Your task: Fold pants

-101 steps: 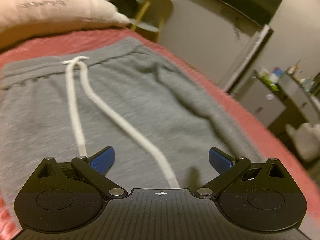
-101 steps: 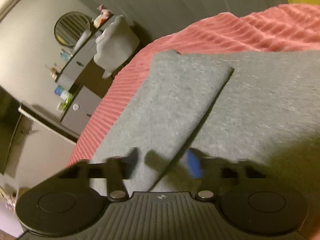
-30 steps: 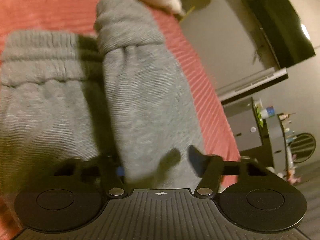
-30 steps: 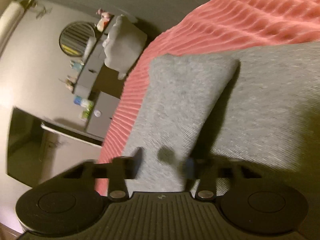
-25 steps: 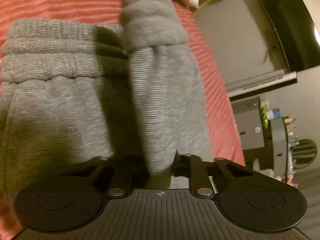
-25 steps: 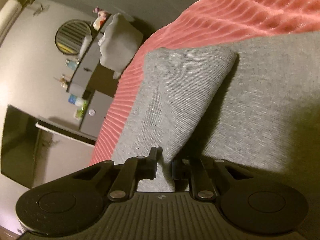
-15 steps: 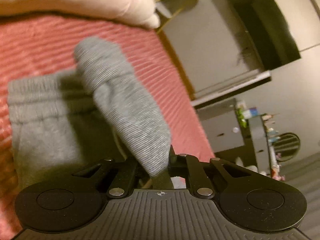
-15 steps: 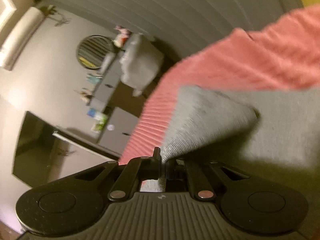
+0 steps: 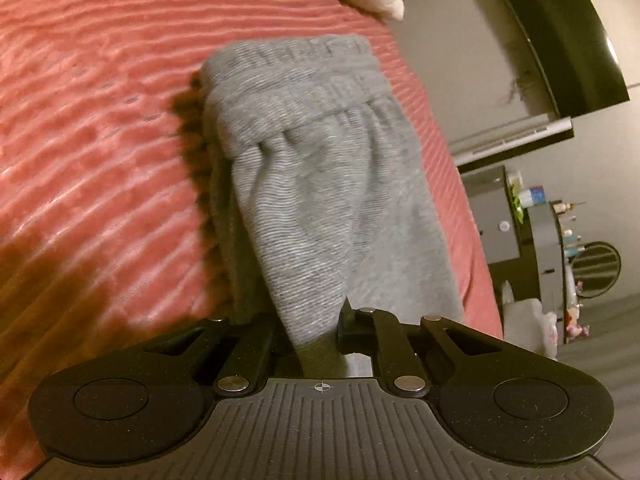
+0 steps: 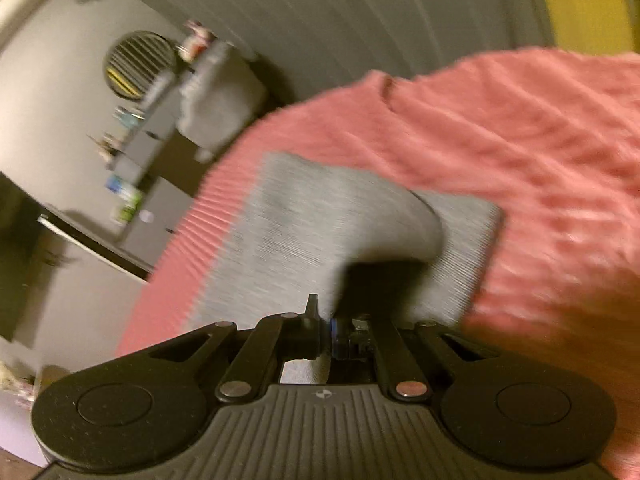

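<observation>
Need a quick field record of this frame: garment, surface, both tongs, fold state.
garment: grey knit sweatpants, elastic waistband at far end in the left view
surface: pink ribbed bedspread
left tongs: shut on the sweatpants' edge
right tongs: shut on the sweatpants' edge, fabric raised; view blurred
fold state: one half doubled over the other, lengthwise

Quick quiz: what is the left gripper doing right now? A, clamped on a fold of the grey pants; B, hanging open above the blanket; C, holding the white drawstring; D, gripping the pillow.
A: the left gripper is shut on a fold of the grey pants, which lie over the red blanket.
</observation>
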A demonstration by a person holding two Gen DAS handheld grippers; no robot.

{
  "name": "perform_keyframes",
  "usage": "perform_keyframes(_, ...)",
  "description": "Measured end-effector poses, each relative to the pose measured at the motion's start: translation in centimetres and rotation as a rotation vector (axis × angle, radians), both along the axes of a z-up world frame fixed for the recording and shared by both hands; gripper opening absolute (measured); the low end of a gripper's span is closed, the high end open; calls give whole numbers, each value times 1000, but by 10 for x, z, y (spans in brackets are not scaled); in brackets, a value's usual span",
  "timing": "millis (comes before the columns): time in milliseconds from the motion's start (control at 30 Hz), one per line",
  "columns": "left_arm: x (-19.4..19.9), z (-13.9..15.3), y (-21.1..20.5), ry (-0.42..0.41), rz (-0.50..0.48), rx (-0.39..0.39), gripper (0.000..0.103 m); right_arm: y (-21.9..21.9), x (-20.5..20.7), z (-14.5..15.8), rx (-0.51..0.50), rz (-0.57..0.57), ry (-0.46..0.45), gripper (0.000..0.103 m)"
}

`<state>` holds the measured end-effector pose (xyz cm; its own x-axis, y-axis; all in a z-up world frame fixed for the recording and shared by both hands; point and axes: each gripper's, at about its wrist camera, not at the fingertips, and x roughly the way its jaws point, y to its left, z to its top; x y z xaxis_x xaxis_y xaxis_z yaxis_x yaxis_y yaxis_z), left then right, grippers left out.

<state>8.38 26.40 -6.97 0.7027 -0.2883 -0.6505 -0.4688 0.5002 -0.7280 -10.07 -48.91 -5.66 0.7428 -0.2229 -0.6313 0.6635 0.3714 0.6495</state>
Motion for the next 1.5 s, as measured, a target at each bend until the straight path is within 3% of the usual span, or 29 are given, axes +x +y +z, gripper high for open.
perform_keyframes(100,6,8,-2,-2,4,38,21,-2,-7,-6,51,-9,-27,9)
perform_keyframes(200,14,14,-5,-7,6,67,32,-5,-5,-6,82,-9,-52,21)
perform_keyframes(267,21,16,-7,-1,11,63,25,-9,6,-3,81,-13,-38,20)
perform_keyframes(300,23,18,-8,3,8,75,12,-9,11,-3,72,-11,-22,14)
perform_keyframes(333,24,21,-10,0,1,98,13,-9,14,0,59,-3,0,5)
perform_keyframes(400,20,32,-11,-40,-3,154,12,-3,16,16,-6,6,2,5)
perform_keyframes(467,14,41,-14,-85,-5,192,12,4,9,36,-106,18,-58,5)
perform_keyframes(567,11,41,-18,-55,-21,272,12,14,-2,47,-210,15,-68,5)
perform_keyframes(633,14,31,-17,36,-37,317,18,13,3,34,-245,14,55,5)
perform_keyframes(700,11,29,-16,86,-4,332,39,4,9,18,-221,-4,229,12)
perform_keyframes(733,5,33,-14,93,28,349,44,-2,3,14,-202,-35,249,17)
perform_keyframes(767,0,39,-14,116,57,388,65,-4,-6,15,-205,-74,218,20)
perform_keyframes(800,-4,46,-15,145,91,445,80,-4,-14,20,-229,-112,206,27)
perform_keyframes(933,-21,79,-42,131,192,722,81,11,-9,46,-436,-197,291,36)
perform_keyframes(967,-22,84,-54,101,187,757,81,18,-4,53,-482,-203,289,37)
perform_keyframes(1067,-11,93,-114,-32,-8,782,83,49,28,66,-583,-63,169,37)
perform_keyframes(1133,4,89,-164,-90,-186,755,83,79,69,60,-576,194,101,37)
perform_keyframes(1267,29,69,-255,-151,-439,723,83,154,140,30,-492,695,4,37)
perform_keyframes(1333,39,54,-292,-178,-544,754,81,183,159,16,-571,844,19,36)
perform_keyframes(1400,46,40,-311,-181,-585,838,79,186,170,-1,-654,883,90,36)
perform_keyframes(1500,51,18,-319,-168,-567,1019,82,135,170,-13,-612,758,87,32)
